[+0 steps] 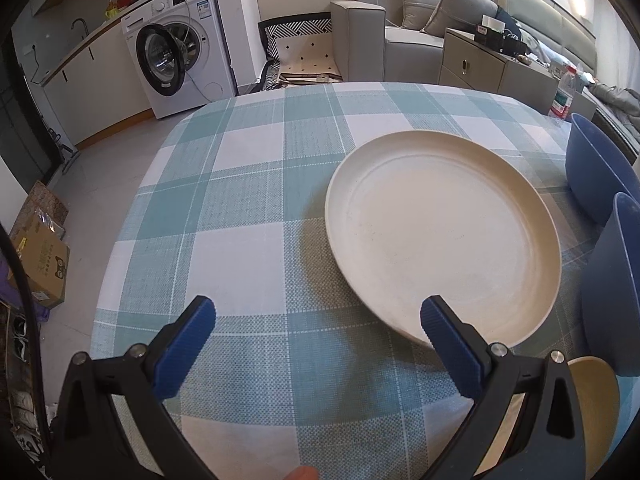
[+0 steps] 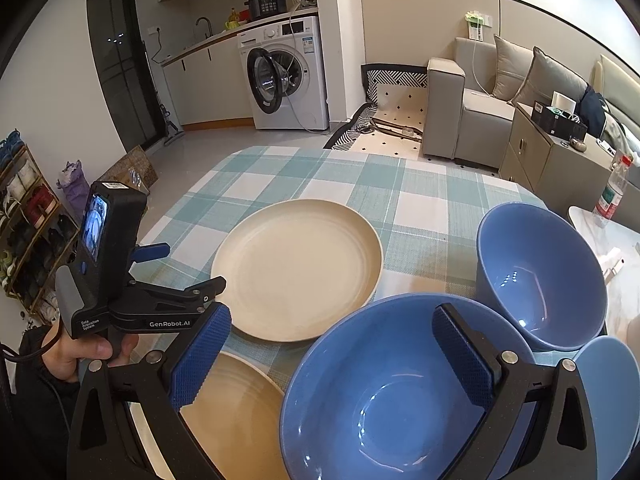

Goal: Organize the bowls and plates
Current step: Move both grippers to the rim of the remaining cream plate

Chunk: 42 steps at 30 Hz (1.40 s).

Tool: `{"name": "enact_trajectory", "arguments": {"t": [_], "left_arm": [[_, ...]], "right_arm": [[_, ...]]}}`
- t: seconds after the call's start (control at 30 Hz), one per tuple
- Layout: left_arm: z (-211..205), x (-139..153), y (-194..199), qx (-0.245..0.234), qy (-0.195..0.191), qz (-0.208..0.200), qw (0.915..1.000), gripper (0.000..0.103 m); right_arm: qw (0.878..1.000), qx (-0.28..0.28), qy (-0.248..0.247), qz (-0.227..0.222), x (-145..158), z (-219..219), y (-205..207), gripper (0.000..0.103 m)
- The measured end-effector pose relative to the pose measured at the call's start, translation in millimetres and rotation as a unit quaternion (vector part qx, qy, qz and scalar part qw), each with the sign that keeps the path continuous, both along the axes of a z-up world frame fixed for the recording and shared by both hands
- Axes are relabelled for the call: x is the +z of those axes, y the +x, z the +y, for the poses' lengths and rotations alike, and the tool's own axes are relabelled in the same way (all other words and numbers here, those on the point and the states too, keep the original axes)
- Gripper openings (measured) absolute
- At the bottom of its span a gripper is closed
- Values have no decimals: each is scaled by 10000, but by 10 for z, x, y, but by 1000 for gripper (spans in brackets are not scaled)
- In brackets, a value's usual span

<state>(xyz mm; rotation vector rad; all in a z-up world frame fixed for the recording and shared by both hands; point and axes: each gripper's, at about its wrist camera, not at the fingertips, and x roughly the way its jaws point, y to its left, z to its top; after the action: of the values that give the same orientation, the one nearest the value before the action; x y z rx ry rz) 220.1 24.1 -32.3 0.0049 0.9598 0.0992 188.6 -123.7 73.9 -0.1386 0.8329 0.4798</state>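
A large cream plate (image 1: 440, 236) lies on the checked tablecloth; it also shows in the right wrist view (image 2: 298, 270). My left gripper (image 1: 316, 322) is open and empty, its right finger over the plate's near rim. It appears in the right wrist view (image 2: 188, 294) at the plate's left edge. My right gripper (image 2: 332, 344) is open and empty above the near blue bowl (image 2: 384, 396). A second blue bowl (image 2: 540, 276) stands behind it, a third blue dish (image 2: 612, 392) at far right. A second cream plate (image 2: 236, 412) lies near left. Two blue bowls (image 1: 600, 172) (image 1: 616, 292) show in the left view.
The table (image 2: 420, 196) has a teal and white checked cloth (image 1: 240, 216). A water bottle (image 2: 612, 192) stands on a side table at right. A sofa (image 2: 472, 108), cabinet (image 2: 552, 160) and washing machine (image 2: 288, 76) lie beyond the table. A shoe rack (image 2: 28, 216) is at left.
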Motion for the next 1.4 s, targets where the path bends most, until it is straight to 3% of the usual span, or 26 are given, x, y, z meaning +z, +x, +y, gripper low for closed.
{"name": "enact_trajectory", "arguments": {"t": [0.77,1.4], "left_arm": [[-5,-106,62,-3,66,166,9998,103],[205,-136,-220,117,-97,171,9997,103]], "right_arm": [[9999,-33,-42,106,-61,11,50,102],[9996,137,-178,183,-156,219,117,102]]}}
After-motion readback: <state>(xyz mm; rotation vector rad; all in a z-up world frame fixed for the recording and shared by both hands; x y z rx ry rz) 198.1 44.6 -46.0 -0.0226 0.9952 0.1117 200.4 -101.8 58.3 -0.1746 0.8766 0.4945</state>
